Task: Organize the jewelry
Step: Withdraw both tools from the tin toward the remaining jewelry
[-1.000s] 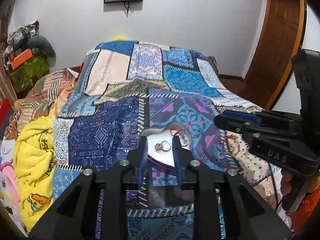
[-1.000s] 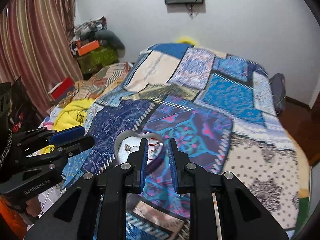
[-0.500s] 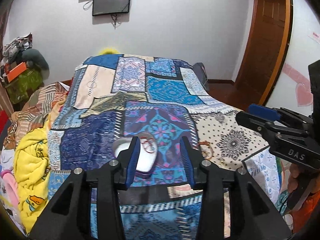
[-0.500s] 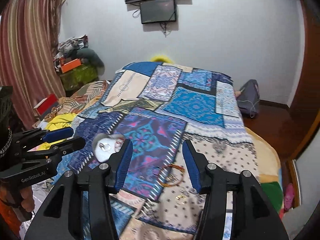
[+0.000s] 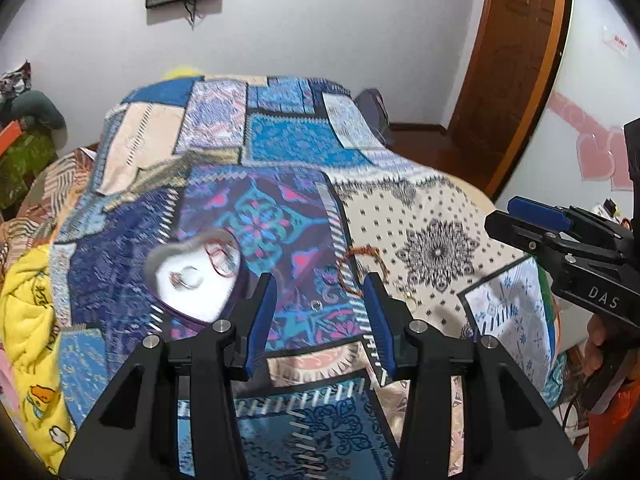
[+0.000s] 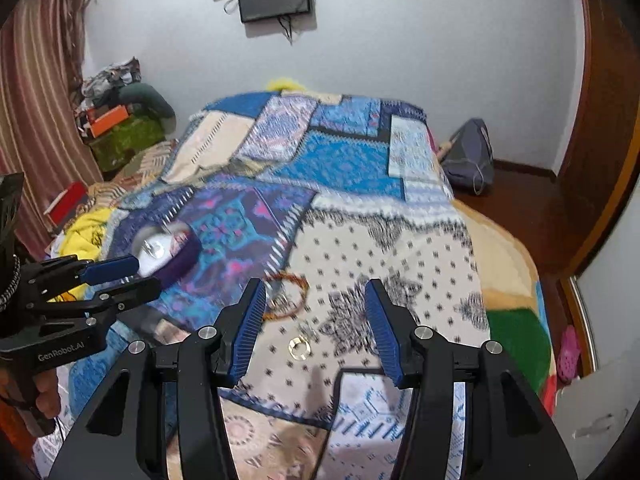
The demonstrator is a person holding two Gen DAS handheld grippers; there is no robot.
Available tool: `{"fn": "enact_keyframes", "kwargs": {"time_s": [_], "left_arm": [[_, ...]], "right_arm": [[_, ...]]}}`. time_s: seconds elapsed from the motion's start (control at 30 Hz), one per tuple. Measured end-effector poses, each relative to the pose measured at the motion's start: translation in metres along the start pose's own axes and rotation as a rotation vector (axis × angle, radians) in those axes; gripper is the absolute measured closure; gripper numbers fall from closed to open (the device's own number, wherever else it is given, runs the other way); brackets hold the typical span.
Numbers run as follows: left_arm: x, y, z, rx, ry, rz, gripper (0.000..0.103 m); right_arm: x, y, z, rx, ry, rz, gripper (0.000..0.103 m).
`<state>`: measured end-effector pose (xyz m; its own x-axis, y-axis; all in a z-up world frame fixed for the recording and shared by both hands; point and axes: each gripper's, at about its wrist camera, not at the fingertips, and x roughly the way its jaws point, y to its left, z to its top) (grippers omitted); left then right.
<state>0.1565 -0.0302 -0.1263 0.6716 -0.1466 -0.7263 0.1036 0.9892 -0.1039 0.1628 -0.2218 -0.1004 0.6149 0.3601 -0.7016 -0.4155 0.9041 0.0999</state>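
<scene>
A heart-shaped jewelry box [image 5: 196, 280] with a white lining and purple wall lies open on the patchwork bedspread; it holds a ring and thin red bangles. It also shows in the right wrist view [image 6: 168, 254]. An orange beaded bracelet [image 6: 286, 296] and a gold ring [image 6: 299, 348] lie loose on the bedspread; the bracelet also shows in the left wrist view [image 5: 360, 268]. My left gripper [image 5: 320, 292] is open and empty, right of the box. My right gripper [image 6: 314, 300] is open and empty, above the gold ring.
The patchwork bedspread [image 5: 280, 152] covers the bed. A yellow blanket [image 5: 28, 320] is bunched at its left edge. A grey bag [image 6: 470, 158] sits on the floor by the wooden door [image 5: 516, 60]. Clutter is piled by the curtain [image 6: 36, 100].
Both grippers have opened wide and pulled back and to the right from the box. The loose bracelet and gold ring have come into view.
</scene>
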Motion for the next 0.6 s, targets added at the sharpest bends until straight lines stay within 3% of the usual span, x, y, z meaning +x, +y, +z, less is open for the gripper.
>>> {"fn": "enact_keyframes", "kwargs": {"time_s": [0.27, 0.6], "left_arm": [[0.04, -0.006, -0.025, 0.006, 0.122, -0.031, 0.059], [0.069, -0.004, -0.046, 0.004, 0.202, -0.051, 0.059]], "right_arm": [[0.035, -0.005, -0.032, -0.012, 0.147, 0.027, 0.055], [0.075, 0.01, -0.034, -0.079, 0.224, 0.076, 0.057]]}}
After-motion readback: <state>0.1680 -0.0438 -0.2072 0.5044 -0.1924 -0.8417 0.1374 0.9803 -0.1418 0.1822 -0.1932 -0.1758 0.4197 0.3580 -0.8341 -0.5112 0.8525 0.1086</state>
